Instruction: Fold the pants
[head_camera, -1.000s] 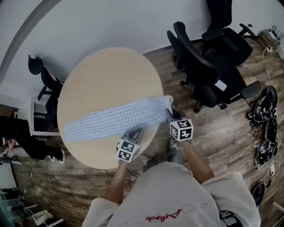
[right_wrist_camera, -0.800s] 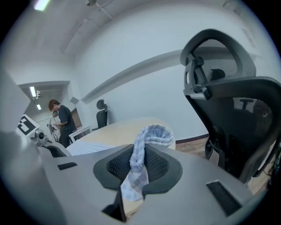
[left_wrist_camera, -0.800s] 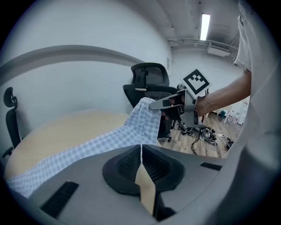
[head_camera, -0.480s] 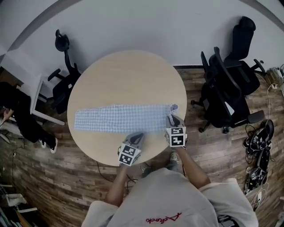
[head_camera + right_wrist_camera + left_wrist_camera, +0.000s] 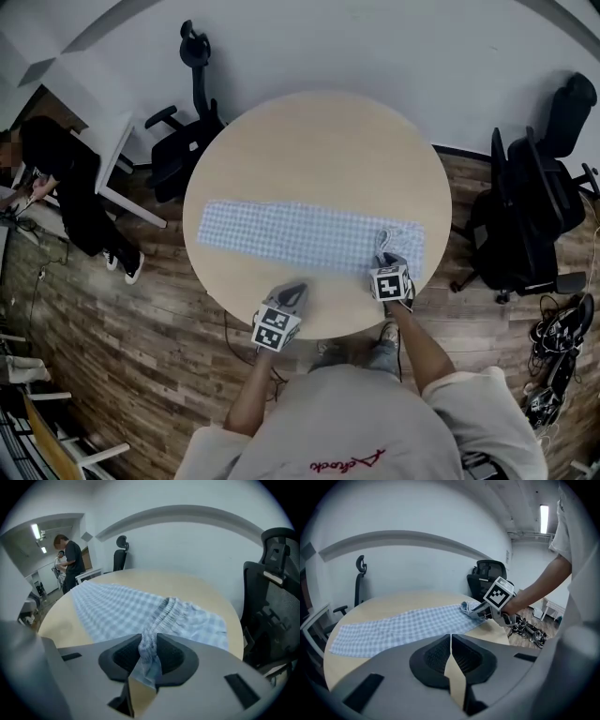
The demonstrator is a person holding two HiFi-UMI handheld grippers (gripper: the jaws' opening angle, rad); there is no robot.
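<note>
Checked pants, waistband bunched between right gripper jaws, just opening wider

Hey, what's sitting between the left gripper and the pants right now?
Nothing: only a bare strip of table separates the left gripper from the pants, seen in the head view.

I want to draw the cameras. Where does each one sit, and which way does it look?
Head view: on the person's head, looking steeply down at the table and pants; both forearms, left gripper and right gripper show.
Left gripper view: on the left gripper, looking across the table along its shut, empty jaws; the right arm shows.
Right gripper view: on the right gripper, looking along jaws that have just been opening, waistband between them; none of their body shows.
Shared: all show the pants.
</note>
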